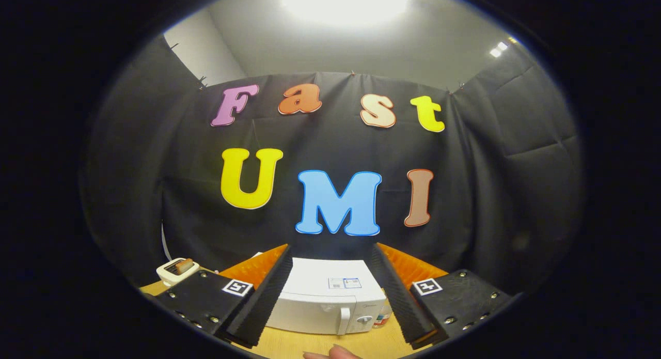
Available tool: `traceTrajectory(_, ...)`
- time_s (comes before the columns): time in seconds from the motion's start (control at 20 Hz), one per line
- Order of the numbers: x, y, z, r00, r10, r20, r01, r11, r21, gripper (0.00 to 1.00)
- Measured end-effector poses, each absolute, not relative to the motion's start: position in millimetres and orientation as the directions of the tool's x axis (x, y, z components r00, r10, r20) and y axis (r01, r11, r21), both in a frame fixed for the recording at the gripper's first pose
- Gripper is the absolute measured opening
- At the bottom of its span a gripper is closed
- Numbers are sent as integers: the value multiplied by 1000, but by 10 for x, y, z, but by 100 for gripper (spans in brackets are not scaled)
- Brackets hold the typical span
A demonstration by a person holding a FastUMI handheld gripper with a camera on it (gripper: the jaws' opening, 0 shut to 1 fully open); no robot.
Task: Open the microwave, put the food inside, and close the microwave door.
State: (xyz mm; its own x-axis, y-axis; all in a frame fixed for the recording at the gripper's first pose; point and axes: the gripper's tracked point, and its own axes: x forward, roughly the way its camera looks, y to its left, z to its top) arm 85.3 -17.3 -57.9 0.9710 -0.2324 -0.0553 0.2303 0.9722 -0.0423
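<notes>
Gripper view: looks forward along the fingers, over the top of the microwave and toward the cloth wall.
Fingers: the gripper (330, 292) is spread wide, its two fingers parted with nothing between them touching either one.
Direction to the task's thing: the microwave (324, 303) stands on the wooden table (310, 344) straight ahead and below, framed in the gap between the fingers, clear of both.
Door: it looks closed, flush with the front face.
Handle: the upright handle (343, 321) runs top to bottom toward the right part of the front, next to the dial (364, 319), so it lies nearer the right finger than the left.
Food: none can be made out; whether any is inside cannot be told with the door closed.
Stage: a closed door fits either a microwave awaiting food or one already loaded and closed again.
Nearby: a fingertip (338, 352) shows at the table's near edge, and a toaster (176, 269) stands near the table's far left corner.
</notes>
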Motion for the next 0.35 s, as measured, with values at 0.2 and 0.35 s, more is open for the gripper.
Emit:
traceTrajectory(0.2, 820, -120, -444, 976, -218, 8, 218, 974, -61, 96)
traceTrajectory(0.35, 794, -56, -387, 980, -195, 40, 198, 976, -88, 96)
